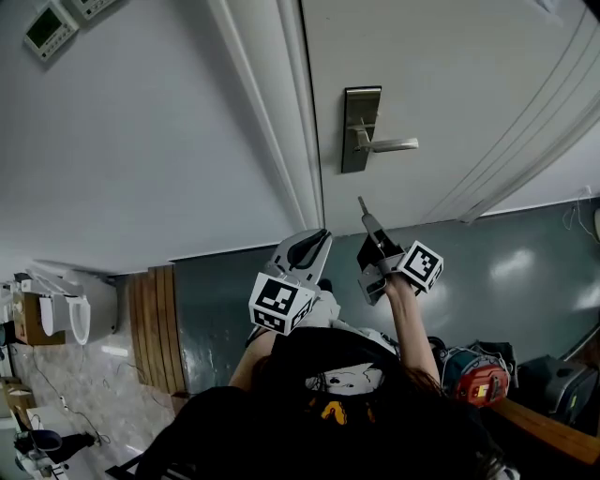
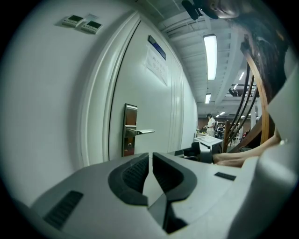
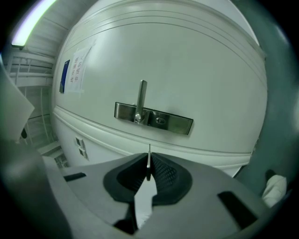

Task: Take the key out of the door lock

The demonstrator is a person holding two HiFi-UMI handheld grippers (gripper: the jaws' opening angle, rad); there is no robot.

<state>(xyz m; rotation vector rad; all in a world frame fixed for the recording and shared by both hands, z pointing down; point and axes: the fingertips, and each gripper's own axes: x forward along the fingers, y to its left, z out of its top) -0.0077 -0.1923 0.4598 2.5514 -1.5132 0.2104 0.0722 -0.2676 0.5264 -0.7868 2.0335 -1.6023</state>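
Note:
The white door [image 1: 450, 84] carries a steel lock plate [image 1: 361, 128] with a lever handle [image 1: 392, 145]. My right gripper [image 1: 372, 230] hangs a short way off from the plate, shut on a thin metal key [image 1: 363, 206] whose blade sticks out past the tips toward the door. In the right gripper view the key [image 3: 149, 156] stands edge-on between the pads, and the keyhole [image 3: 160, 121] in the plate [image 3: 175, 123] holds nothing. My left gripper [image 1: 314, 246] hovers beside the right one, jaws together and holding nothing. It [image 2: 150, 158] points toward the lock plate [image 2: 129, 128].
Two wall control panels [image 1: 49, 28] sit left of the door frame [image 1: 272, 112]. A paper notice [image 2: 156, 65] is fixed high on the door. Wooden slats [image 1: 155, 319] and a red device [image 1: 480, 380] lie on the floor. A person [image 2: 211, 125] stands far down the room.

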